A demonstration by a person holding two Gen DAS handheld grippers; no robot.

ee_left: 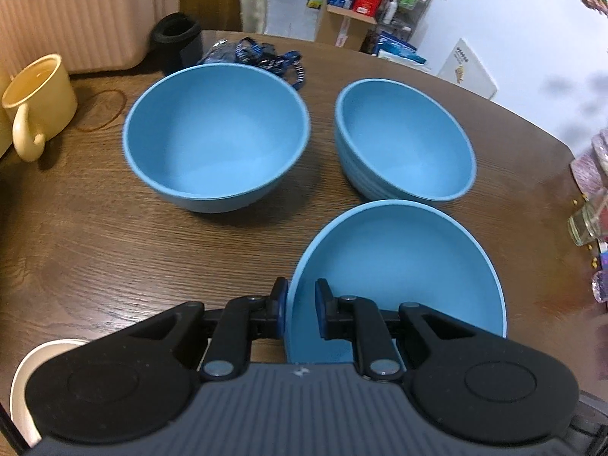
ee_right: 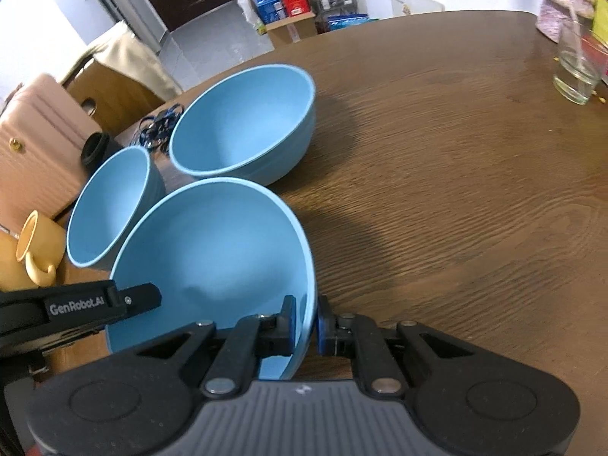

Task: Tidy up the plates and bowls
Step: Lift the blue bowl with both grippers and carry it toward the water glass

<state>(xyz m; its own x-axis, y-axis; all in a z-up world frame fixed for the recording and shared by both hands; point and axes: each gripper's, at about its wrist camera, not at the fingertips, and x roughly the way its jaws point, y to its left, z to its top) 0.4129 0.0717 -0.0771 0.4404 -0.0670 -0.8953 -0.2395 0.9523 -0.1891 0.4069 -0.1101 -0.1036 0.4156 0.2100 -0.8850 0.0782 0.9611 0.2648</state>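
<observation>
Three light blue bowls are on the brown wooden table (ee_left: 114,250). Both grippers hold the nearest bowl (ee_left: 399,266) (ee_right: 212,250) by its rim. My left gripper (ee_left: 302,296) is shut on its left rim, one finger inside and one outside. My right gripper (ee_right: 306,313) is shut on its right rim in the same way. The left gripper's black finger (ee_right: 102,304) shows at the bowl's left side in the right wrist view. Behind it stand a second bowl (ee_left: 216,136) (ee_right: 110,205) and a third bowl (ee_left: 402,136) (ee_right: 243,125), side by side and apart.
A yellow mug (ee_left: 38,102) (ee_right: 38,243) lies at the far left beside a pink ribbed case (ee_left: 76,11). A black cylinder (ee_left: 176,38) and a blue lanyard (ee_left: 266,57) lie behind the bowls. A drinking glass (ee_left: 585,224) (ee_right: 577,68) stands at the right edge.
</observation>
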